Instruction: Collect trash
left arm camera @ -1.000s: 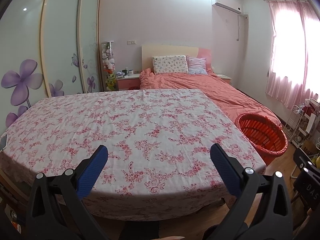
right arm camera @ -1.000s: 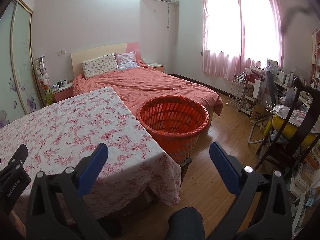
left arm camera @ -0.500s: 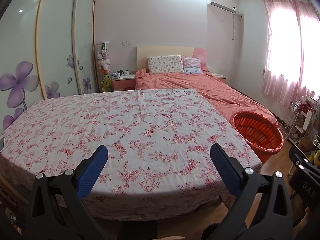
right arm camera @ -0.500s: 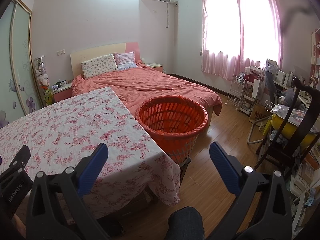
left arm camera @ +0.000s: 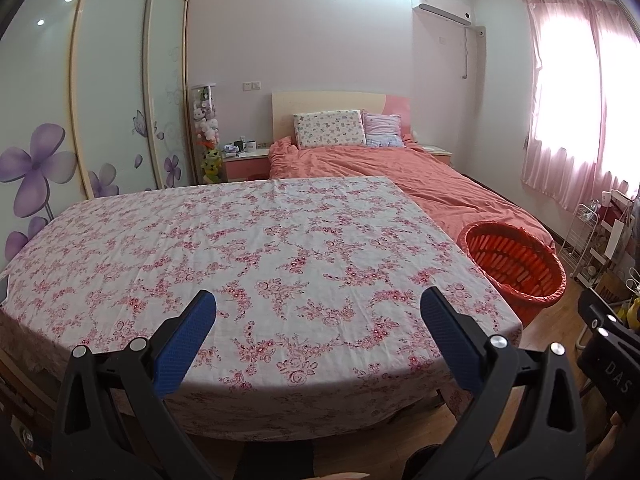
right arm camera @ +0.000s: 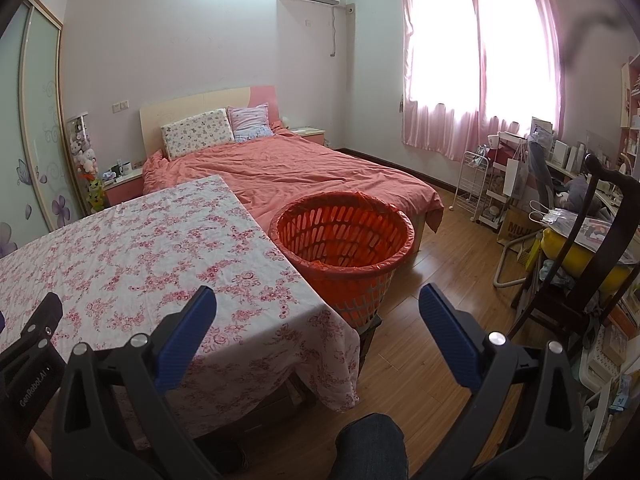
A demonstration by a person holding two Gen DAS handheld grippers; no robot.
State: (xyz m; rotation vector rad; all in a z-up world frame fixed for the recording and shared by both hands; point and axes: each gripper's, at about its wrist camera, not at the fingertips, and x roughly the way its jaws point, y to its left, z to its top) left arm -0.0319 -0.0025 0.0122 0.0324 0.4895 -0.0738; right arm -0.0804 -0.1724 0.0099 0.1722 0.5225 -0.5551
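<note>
Orange slatted basket [right arm camera: 344, 240] – bag-lined, beside floral table [left arm camera: 248, 248], both grippers [left arm camera: 318, 320] [right arm camera: 317, 318] spread apart, empty

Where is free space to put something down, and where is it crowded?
The floral tablecloth is bare from the wardrobe side to the orange basket. Floor between basket and white rack is open. The shelves and chair at far right are crowded.

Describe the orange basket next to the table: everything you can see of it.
The orange basket is round, plastic-looking, with slotted lattice walls that widen toward an open top. An orange bag liner appears folded over its rim. It stands upright close by the corner of the floral-clothed table, in front of the foot of the bed, apparently on a dark support I cannot identify. Inside, only crumpled orange liner shows at the bottom; no trash is visible. Neither gripper touches it.
</note>
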